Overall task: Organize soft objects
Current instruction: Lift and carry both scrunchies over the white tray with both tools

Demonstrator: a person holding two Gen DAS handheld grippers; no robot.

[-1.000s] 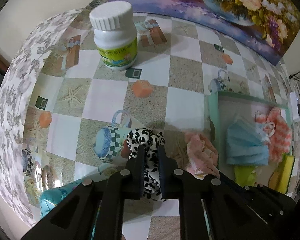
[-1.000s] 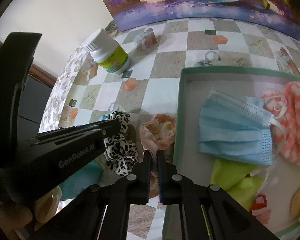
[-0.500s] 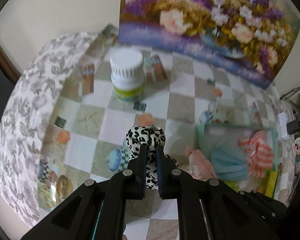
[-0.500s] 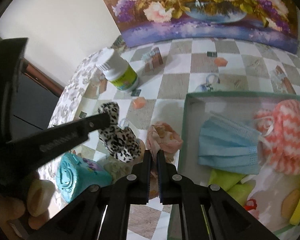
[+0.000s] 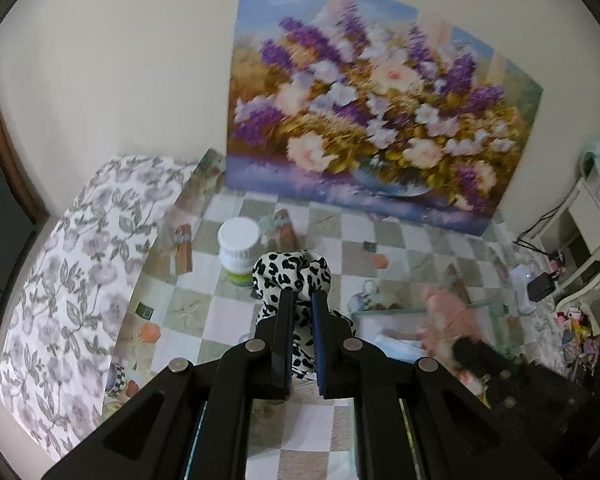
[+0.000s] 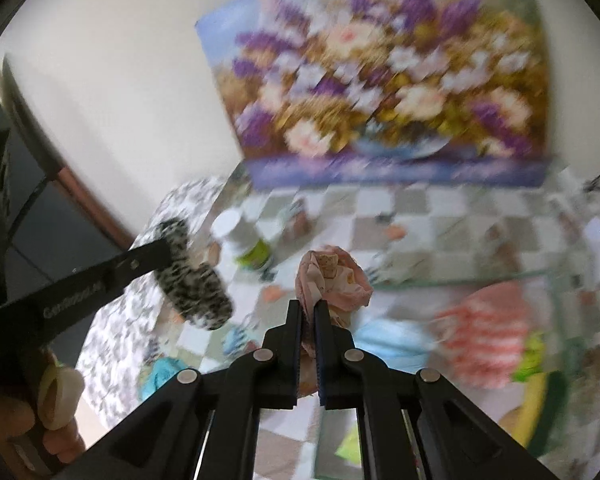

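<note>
1. At the far left of my right camera I see a hand [image 6: 40, 420] gripping the handle of the left gripper [image 5: 300, 300]. Its fingers are pinched narrow on a black-and-white spotted scrunchie [image 5: 292, 276], which is in the air above the table.
2. Below that scrunchie a turquoise toy [image 6: 160, 376] lies on the checkered tablecloth [image 5: 204, 272] — blurred, so I cannot tell more.
3. Further along stands a white-capped bottle [image 5: 238, 250] with a green label, upright on the tablecloth, near the wall.
4. In the middle of my right camera the right gripper [image 6: 308, 308] has its fingers closed tight on a pink scrunchie [image 6: 334, 276], which bunches above the tips and is clear of the table.
5. To the right sits a green-rimmed tray [image 6: 460, 278]. Inside it I make out a blue face mask [image 6: 392, 344], a pink-and-white striped cloth [image 6: 488, 328] and something yellow-green [image 6: 536, 360] — all smeared by blur.
6. Behind everything a flower painting [image 5: 372, 120] leans against the wall at the back of the table.
</note>
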